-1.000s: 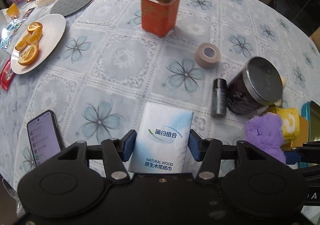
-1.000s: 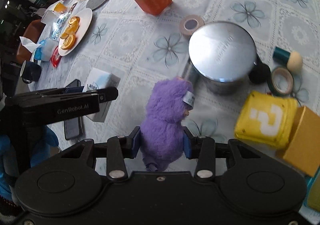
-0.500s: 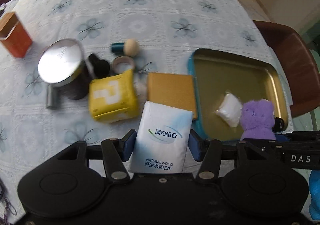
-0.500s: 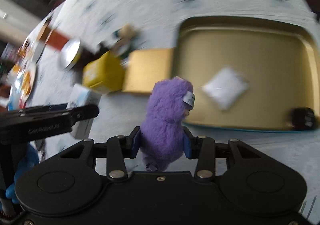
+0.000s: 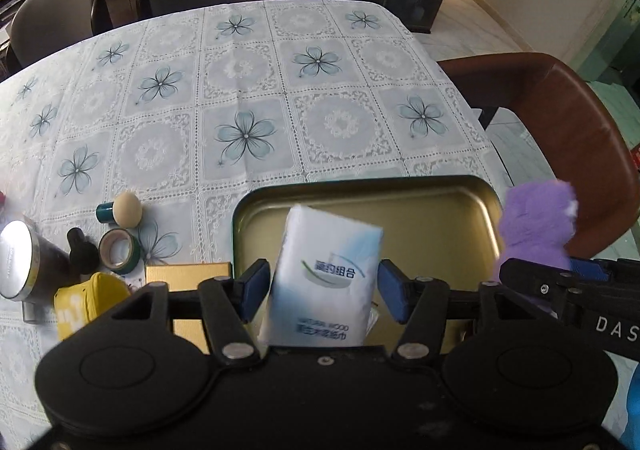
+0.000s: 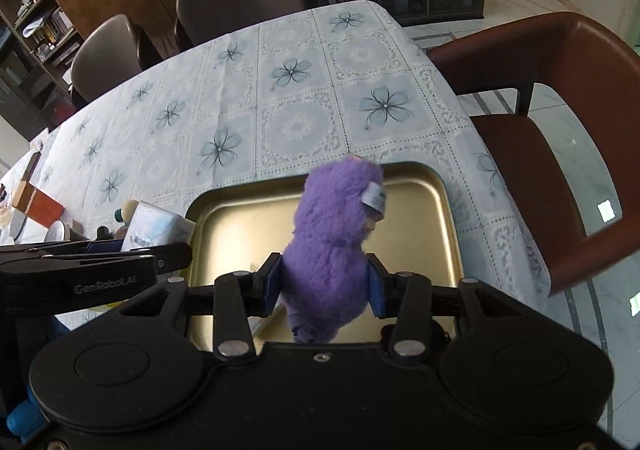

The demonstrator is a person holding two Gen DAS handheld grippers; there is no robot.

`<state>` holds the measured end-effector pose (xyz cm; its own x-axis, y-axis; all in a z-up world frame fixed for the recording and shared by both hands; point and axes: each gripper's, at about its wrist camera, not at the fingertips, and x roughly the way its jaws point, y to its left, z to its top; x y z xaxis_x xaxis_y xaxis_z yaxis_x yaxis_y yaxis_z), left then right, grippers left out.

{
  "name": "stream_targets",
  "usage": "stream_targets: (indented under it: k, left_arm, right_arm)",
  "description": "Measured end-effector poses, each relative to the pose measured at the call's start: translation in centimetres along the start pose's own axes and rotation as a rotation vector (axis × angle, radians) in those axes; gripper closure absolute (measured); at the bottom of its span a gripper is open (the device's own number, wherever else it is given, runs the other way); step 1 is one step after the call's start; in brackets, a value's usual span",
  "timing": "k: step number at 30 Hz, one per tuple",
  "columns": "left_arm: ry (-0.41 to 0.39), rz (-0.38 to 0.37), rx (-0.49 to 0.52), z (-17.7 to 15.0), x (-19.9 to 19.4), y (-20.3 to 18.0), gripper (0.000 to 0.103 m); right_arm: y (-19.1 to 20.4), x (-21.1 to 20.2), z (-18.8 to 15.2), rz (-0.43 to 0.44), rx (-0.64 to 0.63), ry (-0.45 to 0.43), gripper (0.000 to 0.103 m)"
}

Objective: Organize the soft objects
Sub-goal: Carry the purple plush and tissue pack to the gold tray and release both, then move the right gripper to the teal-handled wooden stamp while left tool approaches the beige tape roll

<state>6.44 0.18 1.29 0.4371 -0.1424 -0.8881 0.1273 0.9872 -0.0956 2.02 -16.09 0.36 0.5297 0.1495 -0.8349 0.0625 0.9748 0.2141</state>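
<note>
My left gripper [image 5: 322,290] has its pads spread a little wider than the white tissue pack [image 5: 324,270], which sits tilted and blurred between them over the gold tray [image 5: 440,210]. My right gripper [image 6: 324,286] is shut on the purple plush toy [image 6: 336,234] and holds it above the same tray [image 6: 248,222]. The plush also shows at the right of the left wrist view [image 5: 536,226]. A yellow plush cube [image 5: 86,302] lies left of the tray.
A gold box [image 5: 188,274], tape roll [image 5: 118,250], brush [image 5: 120,210], small black bottle [image 5: 82,250] and steel-lidded jar [image 5: 24,254] crowd the table left of the tray. A brown chair [image 6: 560,130] stands at the table's right edge.
Both grippers swung from the cluttered left side to above the tray. The left pads have opened off the tissue pack, which now tilts; the right still grips the plush.
</note>
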Motion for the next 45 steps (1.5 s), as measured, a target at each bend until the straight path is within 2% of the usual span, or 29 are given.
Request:
stream_targets:
  k: [2, 6, 14, 21, 27, 36, 45]
  left_arm:
    - [-0.006, 0.015, -0.013, 0.2, -0.2, -0.4, 0.03]
    - [0.0, 0.043, -0.028, 0.4, 0.1, -0.6, 0.024]
    - [0.063, 0.085, -0.048, -1.3, 0.7, -0.1, 0.024]
    - [0.128, 0.094, -0.071, -3.3, 1.3, 0.7, 0.024]
    - [0.143, 0.083, -0.057, -4.6, 0.9, 1.3, 0.024]
    - [0.149, 0.072, -0.047, -6.8, -0.2, 5.3, 0.022]
    - [0.126, 0.106, -0.05, -9.1, -2.0, 14.3, 0.021]
  right_arm:
    - [-0.3, 0.2, 0.3, 0.012, 0.001, -0.008, 0.058]
    - [-1.3, 0.5, 0.8, 0.034, 0.01, -0.017, 0.058]
    - [-2.7, 1.4, 0.4, 0.059, 0.046, 0.032, 0.058]
    - [-2.0, 2.1, -0.8, 0.072, 0.038, 0.073, 0.058]
    - [-1.0, 2.3, -1.3, 0.068, 0.045, 0.087, 0.058]
    - [3.4, 3.7, -2.2, 0.062, 0.01, 0.132, 0.058]
    - [11.2, 5.0, -2.8, 0.046, -0.028, 0.158, 0.057]
